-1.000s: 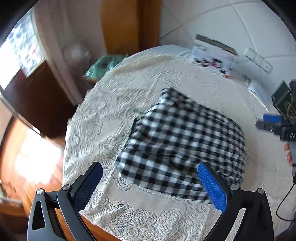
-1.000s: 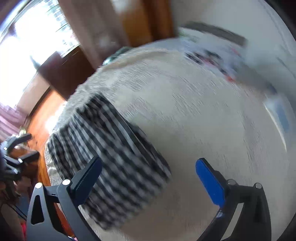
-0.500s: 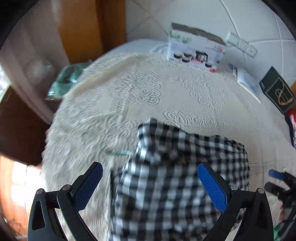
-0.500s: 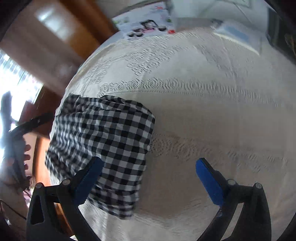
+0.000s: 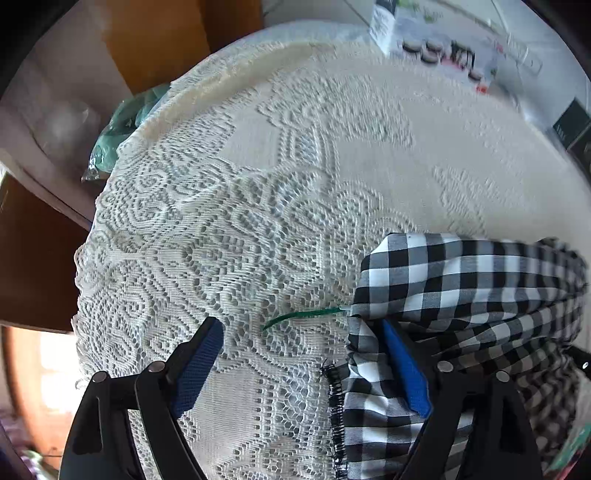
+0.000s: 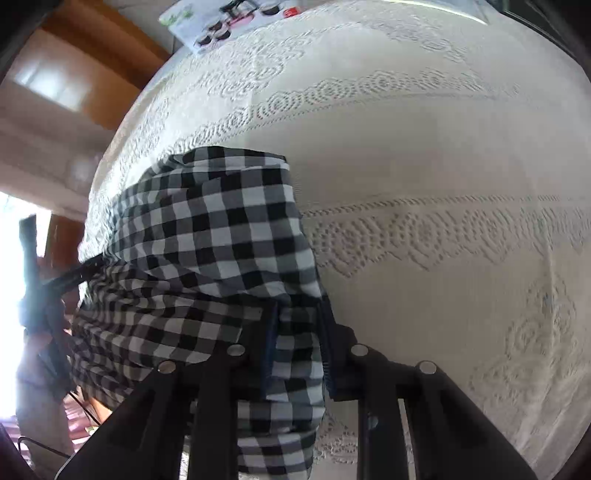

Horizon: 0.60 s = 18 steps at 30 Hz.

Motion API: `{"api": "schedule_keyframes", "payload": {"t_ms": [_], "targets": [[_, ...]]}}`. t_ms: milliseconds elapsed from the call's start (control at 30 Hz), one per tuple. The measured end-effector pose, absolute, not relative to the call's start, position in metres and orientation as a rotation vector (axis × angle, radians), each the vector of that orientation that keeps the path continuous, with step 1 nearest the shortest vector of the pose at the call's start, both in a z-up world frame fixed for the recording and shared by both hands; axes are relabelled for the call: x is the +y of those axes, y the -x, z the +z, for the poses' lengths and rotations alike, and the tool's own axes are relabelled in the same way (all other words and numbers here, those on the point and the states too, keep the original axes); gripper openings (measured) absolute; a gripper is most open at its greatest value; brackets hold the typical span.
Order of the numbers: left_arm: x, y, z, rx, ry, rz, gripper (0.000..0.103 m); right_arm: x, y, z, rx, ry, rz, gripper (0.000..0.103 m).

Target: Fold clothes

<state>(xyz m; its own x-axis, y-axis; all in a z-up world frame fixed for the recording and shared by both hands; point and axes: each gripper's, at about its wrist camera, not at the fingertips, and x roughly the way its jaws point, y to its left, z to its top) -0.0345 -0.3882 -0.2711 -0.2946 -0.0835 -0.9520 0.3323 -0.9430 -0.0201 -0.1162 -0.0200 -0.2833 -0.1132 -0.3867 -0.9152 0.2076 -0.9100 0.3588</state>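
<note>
So the checked cloth [image 6: 214, 236] is bunched up on the lace tablecloth [image 5: 221, 229] covering the bench, near its front edge. Right gripper [image 6: 297, 350] has its jaws clamped on a fold at the cloth's near right corner. Left gripper [image 5: 303, 365] jaws are wide apart, one blue pad [image 5: 406, 373] tucked against the cloth's left edge, the other over bare lace. A green thread [image 5: 299, 316] pokes out beside the cloth. A printed box [image 6: 225, 22] sits far behind it.
</note>
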Motion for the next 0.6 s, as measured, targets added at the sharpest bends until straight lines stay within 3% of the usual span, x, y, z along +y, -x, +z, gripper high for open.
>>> {"api": "schedule_keyframes", "payload": {"t_ms": [33, 67, 100, 167, 333, 600], "targets": [[-0.390, 0.030, -0.262, 0.341, -1.659, -2.346, 0.099, -0.016, 0.113, -0.278, -0.202, -1.760, -2.092, 0.023], [-0.390, 0.024, -0.250, 0.374, -1.634, -2.379, 0.103, -0.013, 0.108, -0.270, -0.195, -1.733, -2.115, 0.034], [-0.390, 0.018, -0.238, 0.411, -1.611, -2.417, 0.103, -0.009, 0.104, -0.263, -0.191, -1.711, -2.135, 0.056], [-0.386, 0.006, -0.216, 0.450, -1.583, -2.483, 0.103, -0.004, 0.098, -0.253, -0.187, -1.679, -2.167, 0.085], [-0.362, -0.012, -0.213, 0.419, -1.641, -2.516, 0.103, 0.004, 0.086, -0.241, -0.229, -1.646, -2.203, 0.089], [-0.349, -0.018, -0.270, 0.440, -1.738, -2.437, 0.103, 0.000, 0.073, -0.256, -0.229, -1.667, -2.179, 0.093]]}}
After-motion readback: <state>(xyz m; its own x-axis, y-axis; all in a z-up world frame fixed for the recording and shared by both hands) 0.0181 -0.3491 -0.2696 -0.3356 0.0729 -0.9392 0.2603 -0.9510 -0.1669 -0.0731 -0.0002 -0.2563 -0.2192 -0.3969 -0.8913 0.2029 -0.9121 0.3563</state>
